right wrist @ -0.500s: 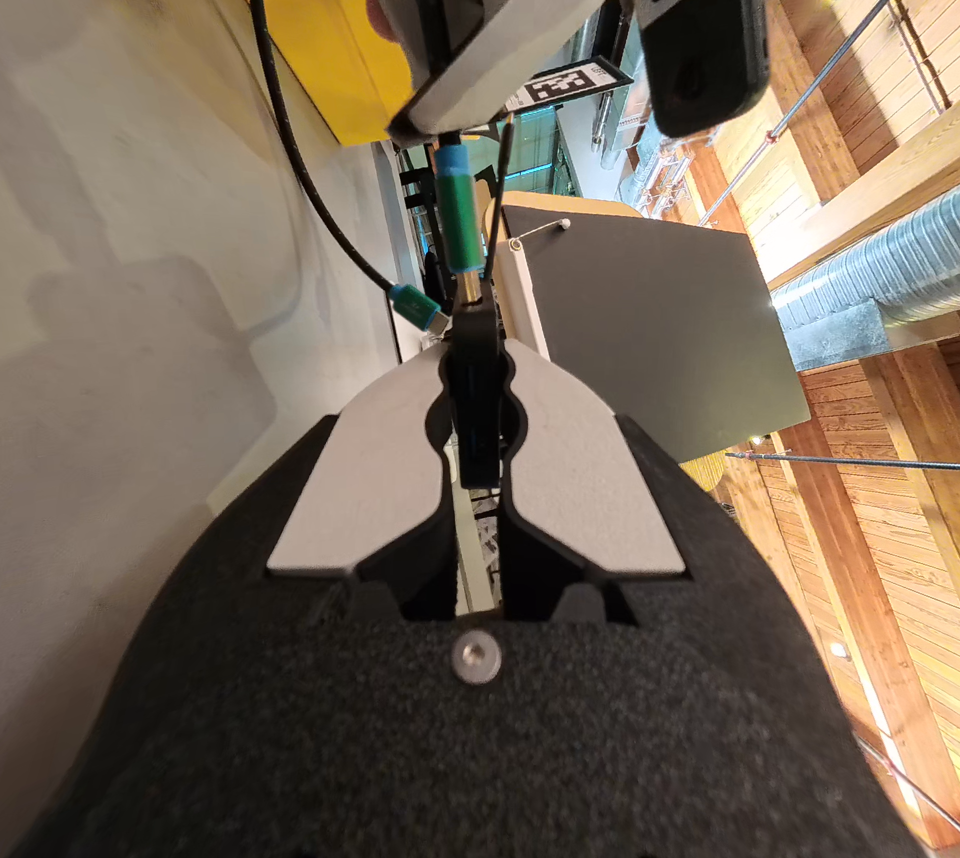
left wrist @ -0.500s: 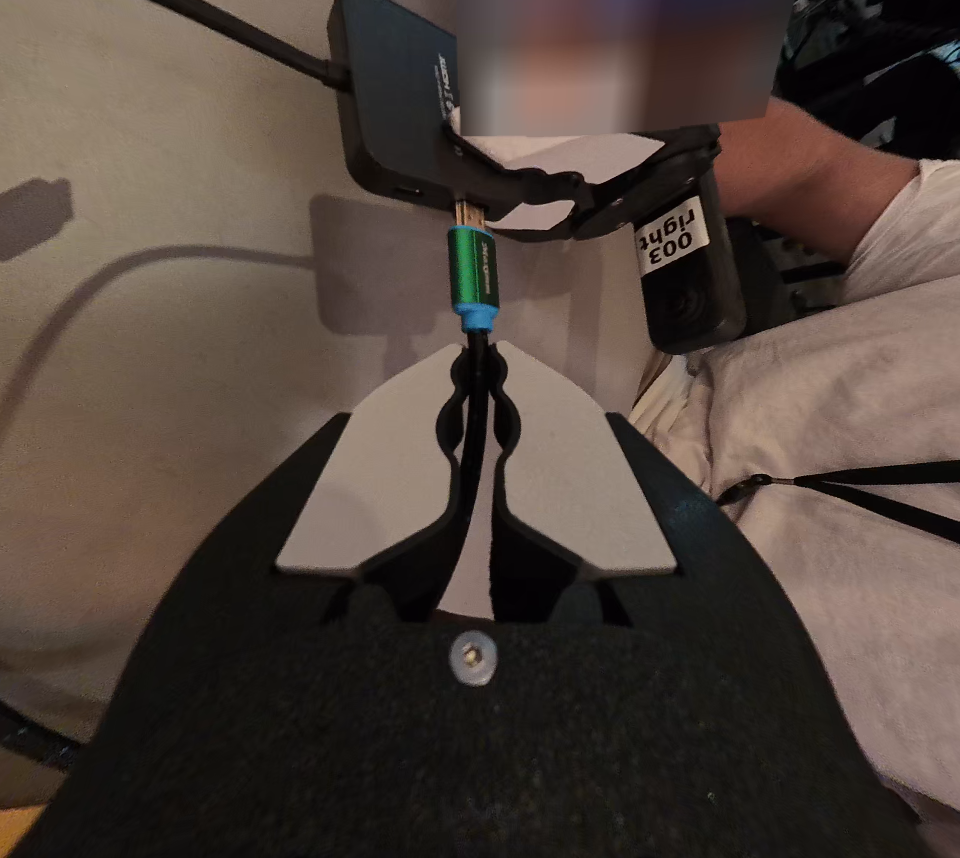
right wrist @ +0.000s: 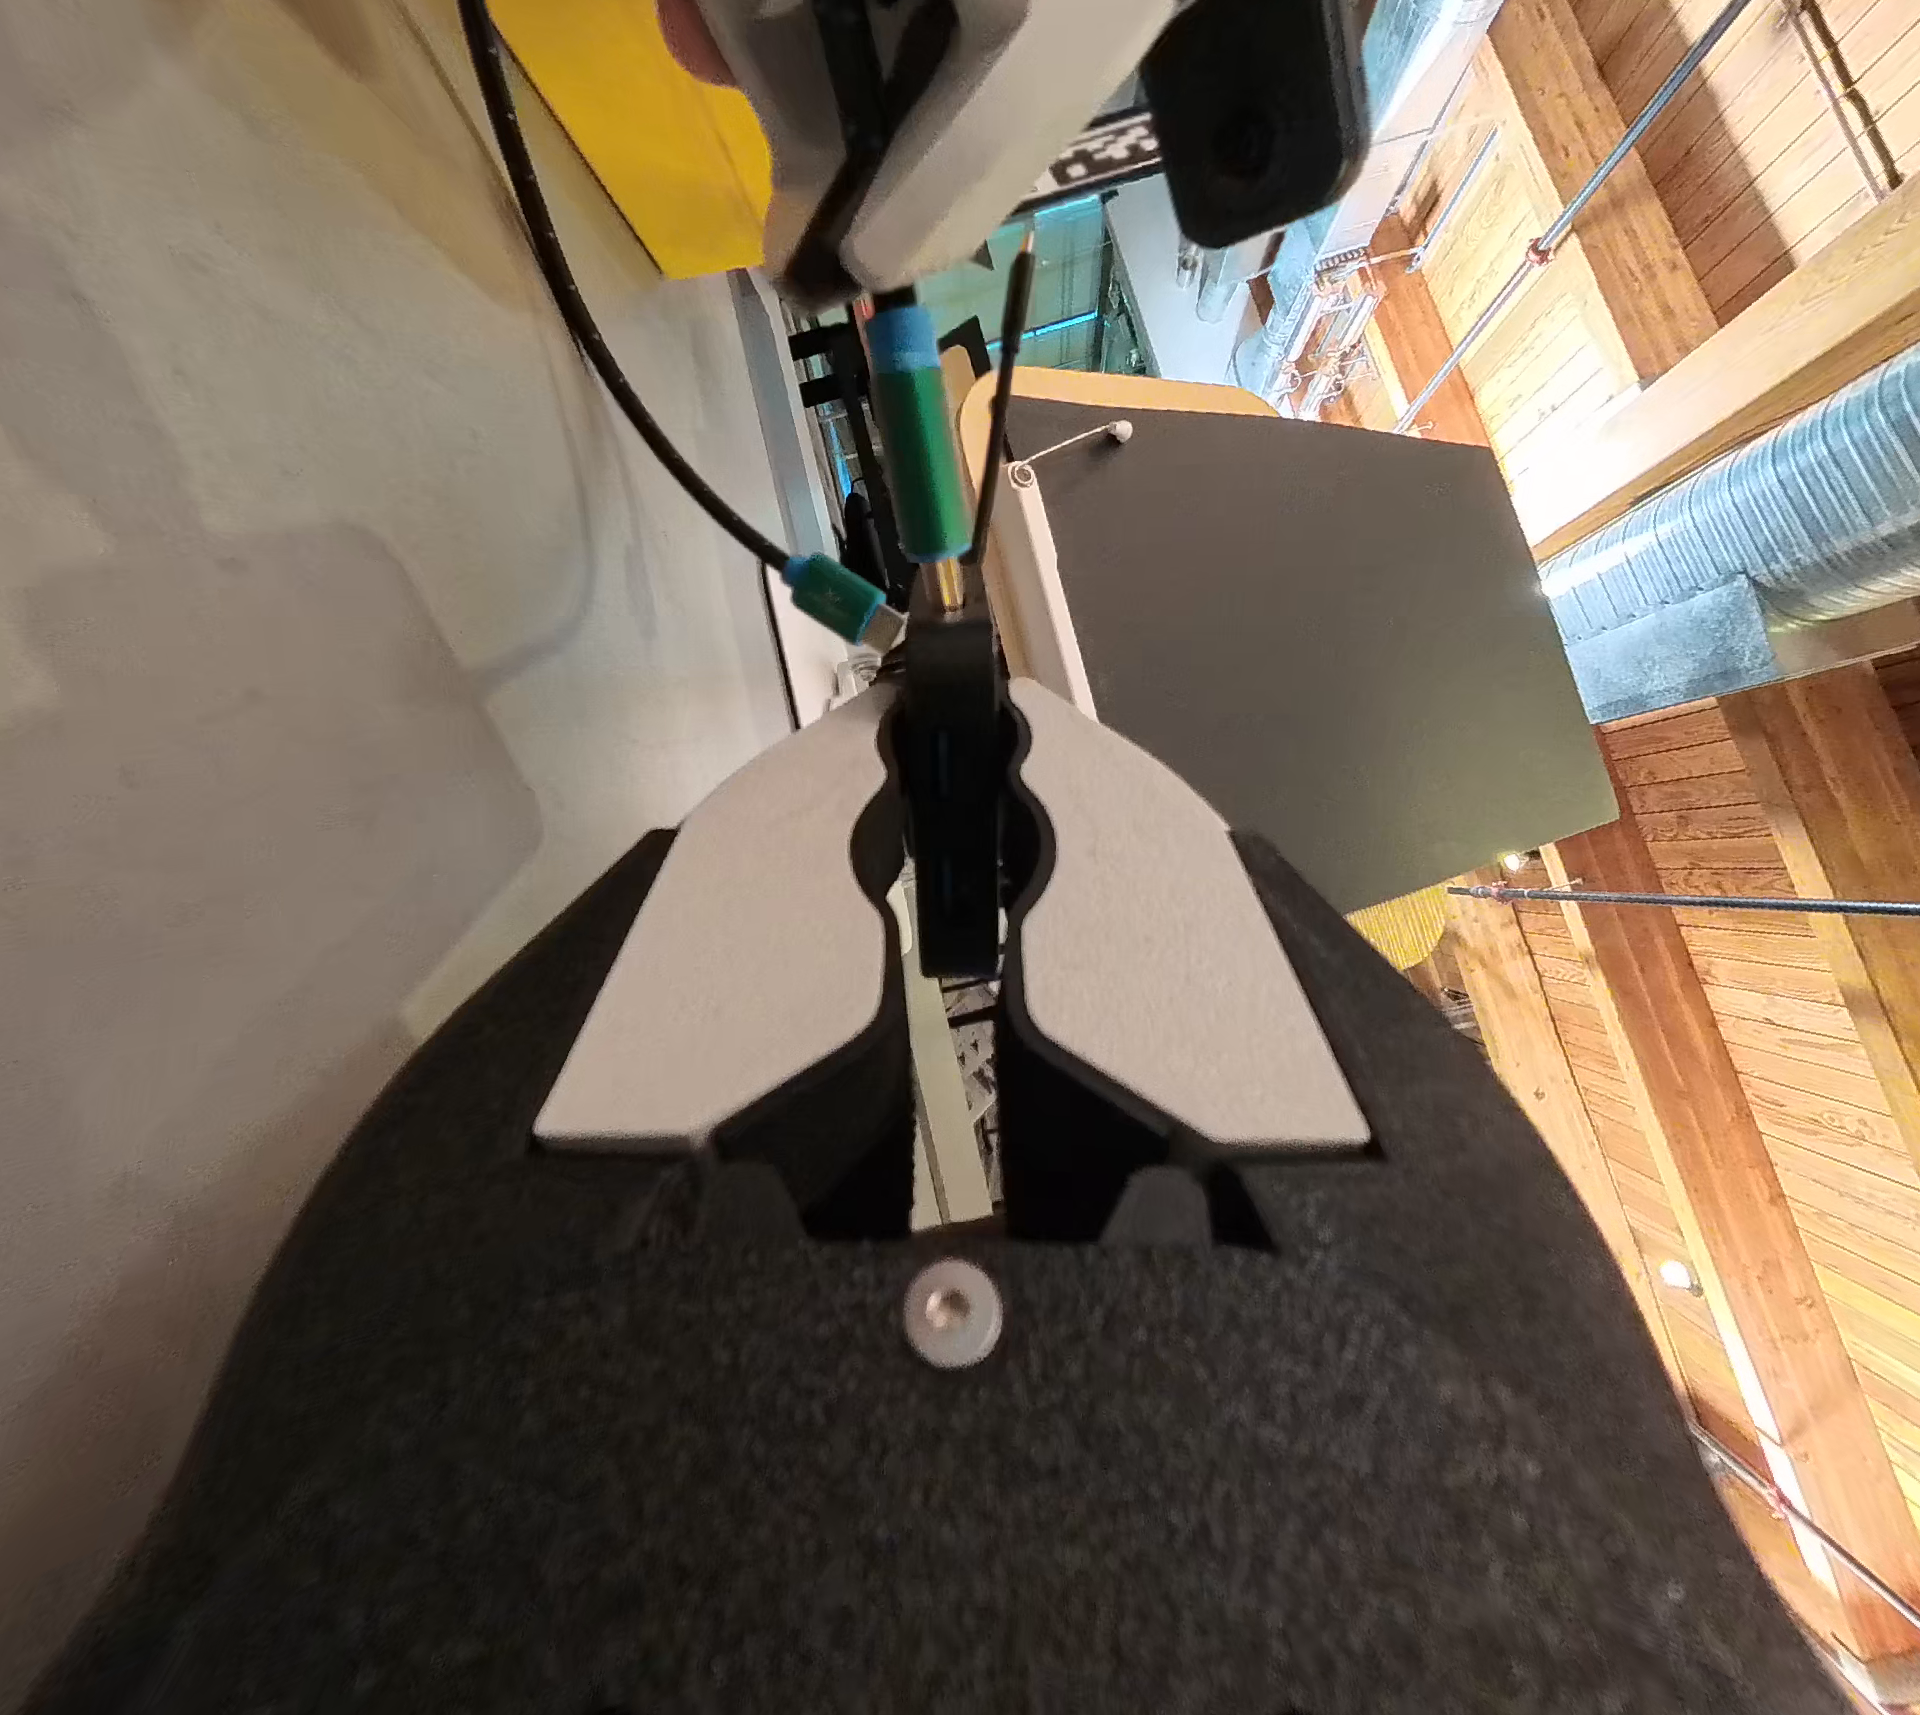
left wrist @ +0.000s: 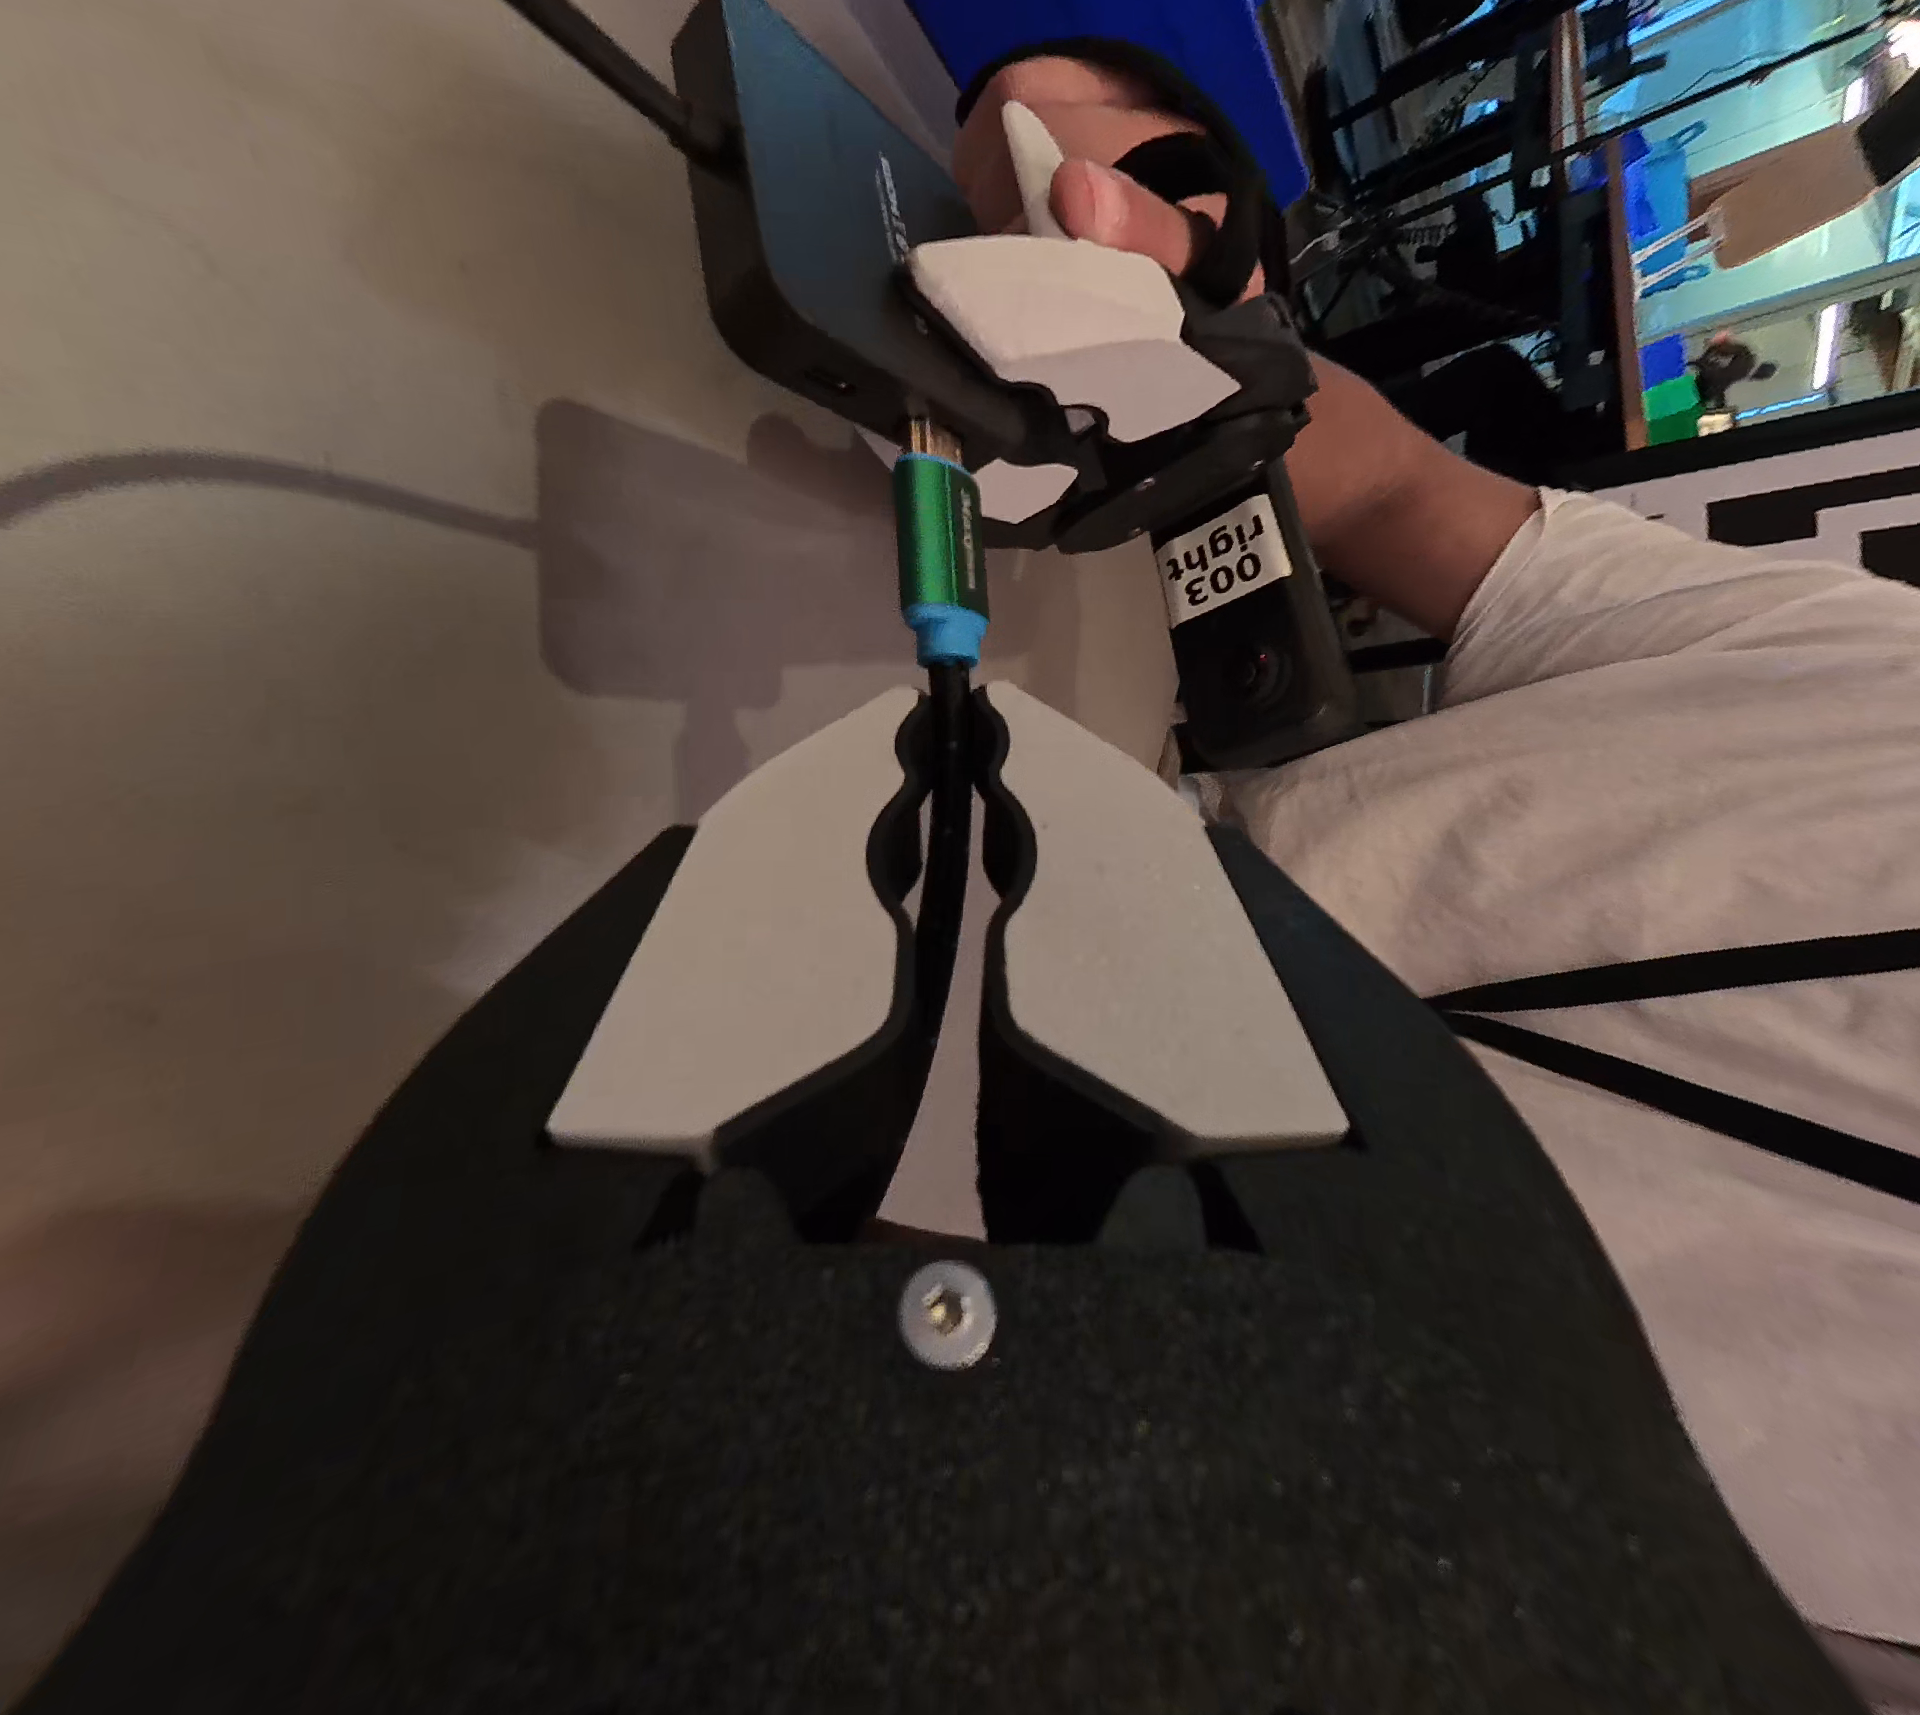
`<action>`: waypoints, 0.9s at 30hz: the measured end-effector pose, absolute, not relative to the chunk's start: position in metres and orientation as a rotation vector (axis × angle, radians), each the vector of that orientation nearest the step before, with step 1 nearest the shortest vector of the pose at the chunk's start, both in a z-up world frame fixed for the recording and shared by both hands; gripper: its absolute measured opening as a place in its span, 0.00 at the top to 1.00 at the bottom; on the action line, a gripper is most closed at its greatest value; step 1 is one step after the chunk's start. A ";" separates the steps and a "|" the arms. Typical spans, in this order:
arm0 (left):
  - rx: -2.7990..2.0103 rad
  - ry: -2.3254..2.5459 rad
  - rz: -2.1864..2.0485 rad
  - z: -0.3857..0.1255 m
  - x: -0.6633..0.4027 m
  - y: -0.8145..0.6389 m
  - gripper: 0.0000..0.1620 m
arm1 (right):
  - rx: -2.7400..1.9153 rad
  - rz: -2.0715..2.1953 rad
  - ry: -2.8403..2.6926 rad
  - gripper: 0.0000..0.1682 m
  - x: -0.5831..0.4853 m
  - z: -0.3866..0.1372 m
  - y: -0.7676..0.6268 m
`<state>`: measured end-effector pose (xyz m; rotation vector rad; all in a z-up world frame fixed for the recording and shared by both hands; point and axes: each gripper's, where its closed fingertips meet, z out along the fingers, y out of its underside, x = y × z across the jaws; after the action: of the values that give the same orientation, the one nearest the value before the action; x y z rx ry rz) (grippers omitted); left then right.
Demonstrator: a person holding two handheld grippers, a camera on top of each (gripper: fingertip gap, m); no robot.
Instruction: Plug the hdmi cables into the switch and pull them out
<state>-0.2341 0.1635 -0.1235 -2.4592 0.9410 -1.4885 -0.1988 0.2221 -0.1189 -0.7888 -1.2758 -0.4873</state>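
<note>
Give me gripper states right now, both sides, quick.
Left gripper: jaws closed on the black HDMI cable, just behind its green plug.
Right gripper: jaws closed on the black switch, held edge-on.

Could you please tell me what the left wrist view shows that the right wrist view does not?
Only the left wrist view shows the switch's broad face, the person's hand and white sleeve. Only the right wrist view shows a second, teal-ended cable hanging loose. Both show the green HDMI plug at the switch's edge, partly inserted, metal tip exposed.
</note>
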 end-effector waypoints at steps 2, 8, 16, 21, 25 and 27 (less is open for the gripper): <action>-2.464 0.908 -1.508 -0.125 -0.233 0.164 0.96 | -0.794 -0.499 -1.279 0.92 -0.198 -0.120 0.223; -2.465 0.867 -1.556 -0.123 -0.233 0.164 0.96 | -0.777 -0.518 -1.278 0.92 -0.197 -0.119 0.222; -2.453 1.005 -1.234 -0.128 -0.238 0.169 0.96 | -0.738 -0.516 -1.318 0.93 -0.201 -0.124 0.215; -2.157 1.206 -0.543 -0.123 -0.239 0.184 0.94 | -0.798 -0.447 -1.302 0.92 -0.201 -0.125 0.218; -2.069 1.214 -0.381 -0.123 -0.233 0.178 0.95 | -0.799 -0.421 -1.297 0.92 -0.198 -0.123 0.218; -2.081 1.212 -0.395 -0.128 -0.232 0.175 0.96 | -0.797 -0.403 -1.327 0.93 -0.198 -0.128 0.217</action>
<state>-0.2325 0.1753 -0.1276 -2.0813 1.2122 -0.3954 -0.1977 0.2167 -0.1284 -0.7968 -1.3266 -0.4026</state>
